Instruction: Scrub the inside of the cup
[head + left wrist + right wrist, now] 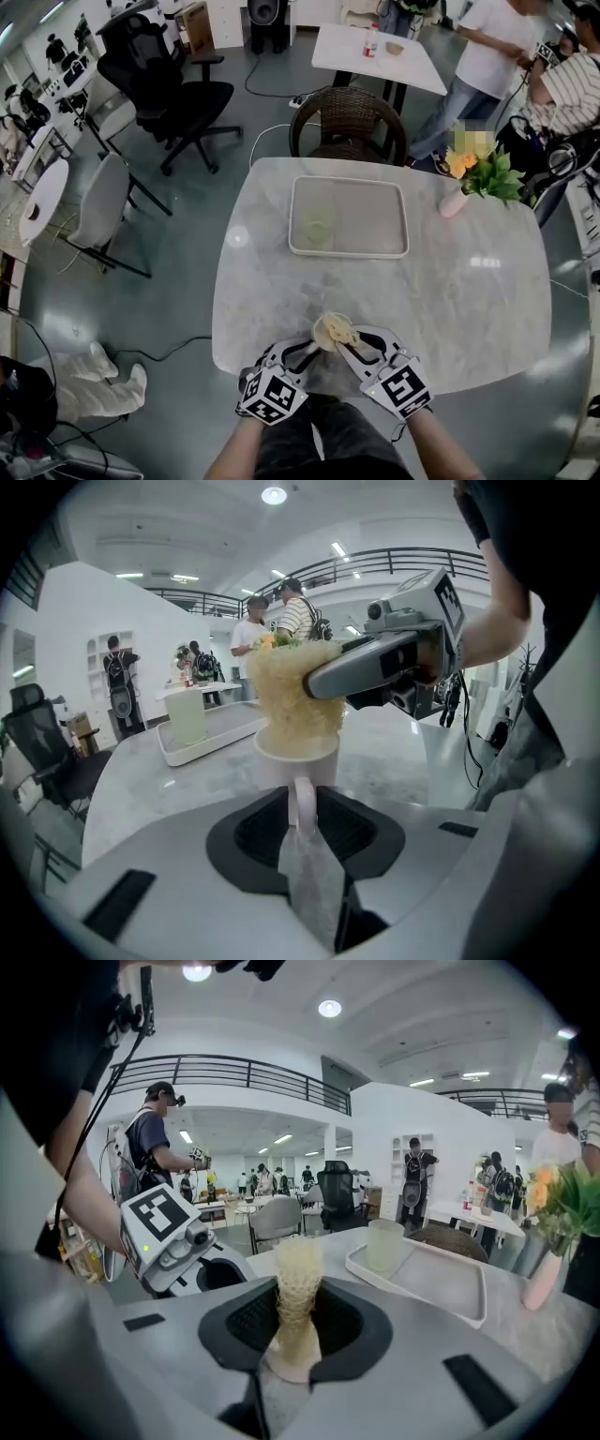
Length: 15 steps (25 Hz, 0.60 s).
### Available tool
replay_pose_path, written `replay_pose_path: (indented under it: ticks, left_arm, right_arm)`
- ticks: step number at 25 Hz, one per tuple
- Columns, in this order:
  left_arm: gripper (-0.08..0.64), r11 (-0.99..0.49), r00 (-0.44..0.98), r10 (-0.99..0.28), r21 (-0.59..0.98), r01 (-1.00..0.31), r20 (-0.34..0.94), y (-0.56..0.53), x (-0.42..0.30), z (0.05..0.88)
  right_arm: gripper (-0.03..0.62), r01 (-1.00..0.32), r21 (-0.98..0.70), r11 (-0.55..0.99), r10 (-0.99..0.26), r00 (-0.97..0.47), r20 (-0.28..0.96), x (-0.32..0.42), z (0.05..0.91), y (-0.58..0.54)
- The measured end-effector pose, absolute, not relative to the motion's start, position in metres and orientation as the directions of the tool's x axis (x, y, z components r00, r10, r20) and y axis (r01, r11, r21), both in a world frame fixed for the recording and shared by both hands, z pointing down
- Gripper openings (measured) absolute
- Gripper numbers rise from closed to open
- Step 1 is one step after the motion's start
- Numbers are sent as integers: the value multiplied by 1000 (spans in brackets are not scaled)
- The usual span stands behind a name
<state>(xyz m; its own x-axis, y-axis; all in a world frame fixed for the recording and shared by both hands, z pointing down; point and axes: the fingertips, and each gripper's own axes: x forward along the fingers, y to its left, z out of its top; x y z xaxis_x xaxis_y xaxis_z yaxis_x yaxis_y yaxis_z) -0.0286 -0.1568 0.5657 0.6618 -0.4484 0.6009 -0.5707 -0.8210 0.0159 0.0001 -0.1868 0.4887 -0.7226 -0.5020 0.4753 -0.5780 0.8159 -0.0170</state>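
- Nearest, the left gripper (302, 808) is clamped on the handle of the cup (295, 757), at the near edge of the table (469, 309).
- The right gripper (295, 1330) pinches a loofah scrubber (297, 1274), which sits in the cup's mouth.
- Hard scrubbing could twist the cup out of that thin handle grip.

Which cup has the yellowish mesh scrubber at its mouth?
The white handled mug at the near edge of the marble table; the pale green translucent cup stands apart on the white tray.
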Motion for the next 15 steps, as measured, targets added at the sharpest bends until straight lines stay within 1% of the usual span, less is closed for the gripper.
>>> replay_pose_path:
  ticks: [7, 11, 15]
  left_arm:
    - [101, -843, 685, -419, 25, -538, 596, -156, -27, 565]
    - [89, -859, 690, -400, 16, -512, 604, -155, -26, 565]
    - [89, -865, 695, -391, 19, -502, 603, -155, -26, 563]
  right_arm:
    - [94, -522, 62, 850, -464, -689, 557, -10, 498, -188]
    - [109, -509, 86, 856, -462, -682, 567, -12, 499, -191]
    - [110, -503, 99, 858, -469, -692, 549, -16, 491, -194]
